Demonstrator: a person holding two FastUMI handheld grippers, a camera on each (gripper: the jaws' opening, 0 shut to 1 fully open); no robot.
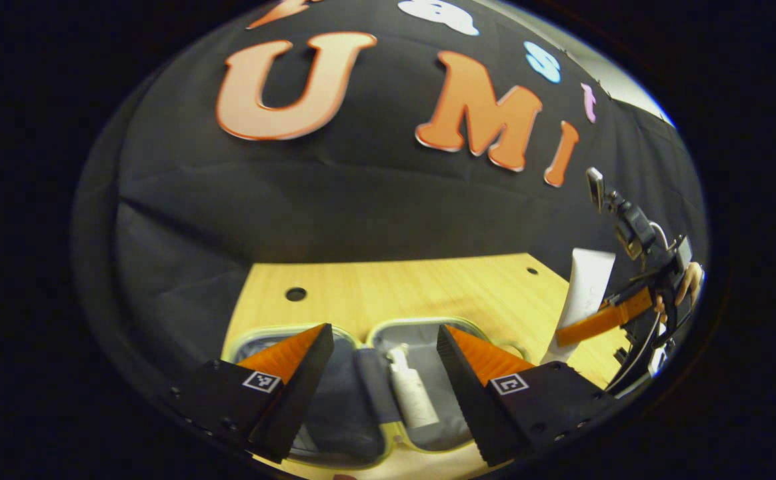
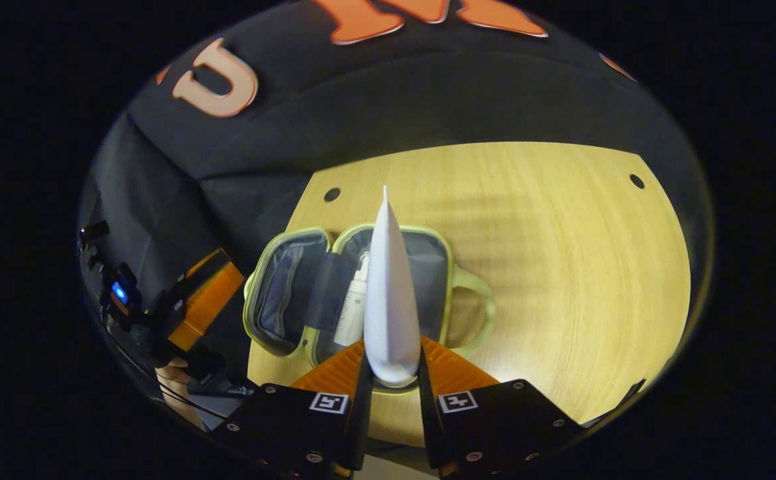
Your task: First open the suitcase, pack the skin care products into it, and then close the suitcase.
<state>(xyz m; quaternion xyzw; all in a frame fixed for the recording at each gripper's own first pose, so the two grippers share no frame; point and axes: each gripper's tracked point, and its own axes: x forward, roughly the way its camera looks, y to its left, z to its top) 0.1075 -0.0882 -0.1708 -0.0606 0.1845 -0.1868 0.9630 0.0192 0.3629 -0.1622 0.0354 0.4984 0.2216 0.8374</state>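
Clamped white tube [image 2: 388,293] in right gripper [image 2: 391,373], long axis toward 12 o'clock, over open suitcase [image 2: 428,267]; left gripper [image 1: 385,363] wide, empty.

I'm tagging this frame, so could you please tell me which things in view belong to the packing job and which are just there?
Part of the job:
- open suitcase
- white bottle lying inside it
- white tube gripped by the right tool
- left tool, open

Just there:
- wooden table
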